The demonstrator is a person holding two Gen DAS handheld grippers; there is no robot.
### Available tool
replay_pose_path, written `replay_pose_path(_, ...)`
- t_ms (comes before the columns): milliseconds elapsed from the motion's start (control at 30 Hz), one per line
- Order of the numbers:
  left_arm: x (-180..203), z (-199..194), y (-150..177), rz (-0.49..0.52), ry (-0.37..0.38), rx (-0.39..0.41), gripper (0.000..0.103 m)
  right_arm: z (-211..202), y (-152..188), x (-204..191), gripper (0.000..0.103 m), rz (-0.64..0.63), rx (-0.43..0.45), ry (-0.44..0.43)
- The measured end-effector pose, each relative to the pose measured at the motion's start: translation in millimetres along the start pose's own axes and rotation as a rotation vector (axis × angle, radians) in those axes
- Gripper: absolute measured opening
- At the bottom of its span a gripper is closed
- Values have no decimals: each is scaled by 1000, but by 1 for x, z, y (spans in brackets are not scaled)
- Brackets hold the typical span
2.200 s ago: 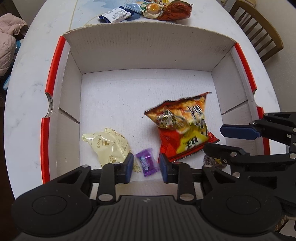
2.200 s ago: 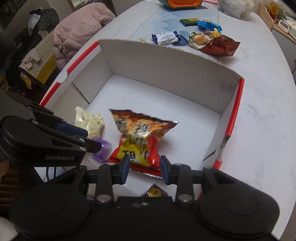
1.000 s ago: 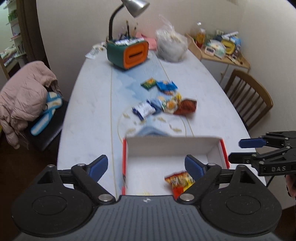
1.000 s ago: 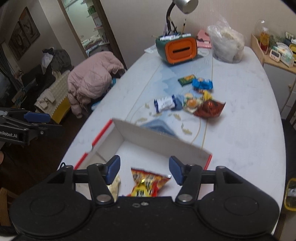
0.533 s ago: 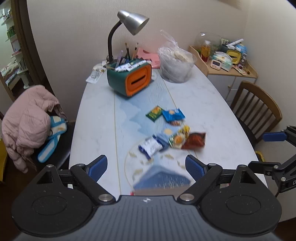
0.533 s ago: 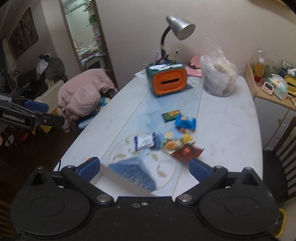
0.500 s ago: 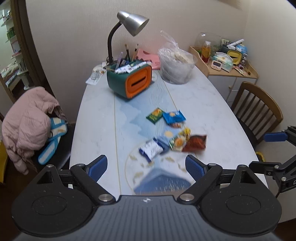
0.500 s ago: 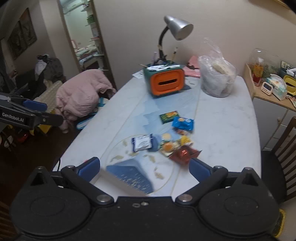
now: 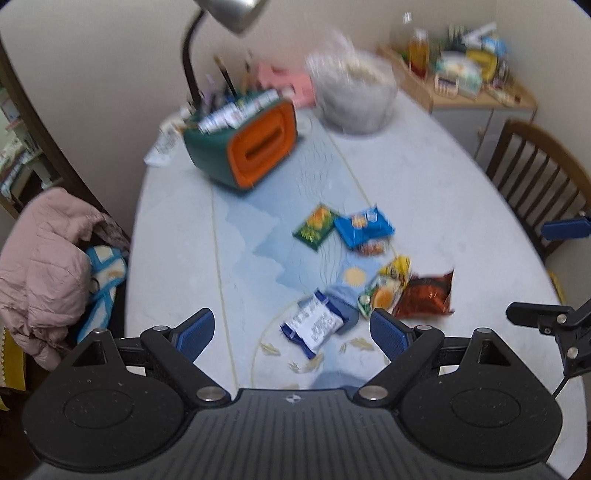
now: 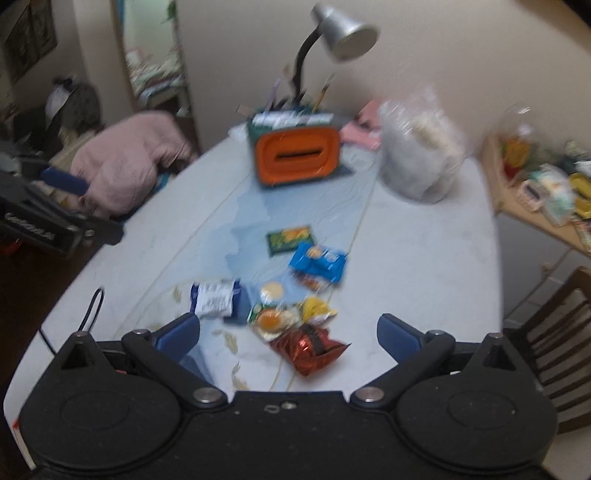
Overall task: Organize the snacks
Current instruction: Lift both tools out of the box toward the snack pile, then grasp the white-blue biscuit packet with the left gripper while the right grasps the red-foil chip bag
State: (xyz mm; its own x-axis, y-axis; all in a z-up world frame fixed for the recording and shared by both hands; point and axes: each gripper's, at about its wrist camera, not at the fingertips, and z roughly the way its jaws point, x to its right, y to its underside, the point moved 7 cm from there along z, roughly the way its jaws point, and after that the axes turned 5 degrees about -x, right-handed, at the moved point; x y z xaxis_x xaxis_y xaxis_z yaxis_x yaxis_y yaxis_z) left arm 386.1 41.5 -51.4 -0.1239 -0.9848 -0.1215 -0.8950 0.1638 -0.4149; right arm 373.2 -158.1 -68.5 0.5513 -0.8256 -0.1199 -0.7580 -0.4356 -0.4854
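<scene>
Several snack packets lie in a loose group on the table: a blue-and-white packet [image 9: 314,325] [image 10: 216,297], a dark red bag [image 9: 424,295] [image 10: 310,349], a packet with an orange picture [image 9: 384,295] [image 10: 275,319], a blue packet [image 9: 364,225] [image 10: 319,258] and a green packet [image 9: 316,227] [image 10: 290,238]. My left gripper [image 9: 291,332] is open and empty, held above the blue-and-white packet. My right gripper [image 10: 288,332] is open and empty, above the red bag. The snack box is out of both views.
A green-and-orange pen holder [image 9: 243,147] with a desk lamp [image 10: 340,29] and a clear plastic bag [image 9: 354,99] stand at the table's far end. A wooden chair [image 9: 539,184] is at the right, a pink jacket [image 9: 48,258] on a seat at the left.
Both grippers rose out of the box, opened wide and moved forward over the table toward the loose snacks. The box has dropped out of view.
</scene>
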Motion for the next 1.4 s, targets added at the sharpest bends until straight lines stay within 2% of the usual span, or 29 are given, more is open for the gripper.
replay_pose_path(267,14,87,-3,74,26,-159,92,79,5,18,100,-30,-190,-33)
replay_pose_path(467,22,139,-4,139,33,-240,92,122,9,23,96,-72,-282,-62)
replay_pose_path(833,31,198,3,244,72,-332,92,170,5,30,96,-139,-346,-81)
replay_pose_path(1100,25,223,6,239,63,-360,92,191,16,26,96,-157,-377,-85)
replay_pose_path(1300,20,232,9,221,58,-354,91,197,23,27,87,-155,-380,-86)
replay_pose_path(1400,20,234,9,208,69,-347,83,198,25,28,81,-152,-378,-80)
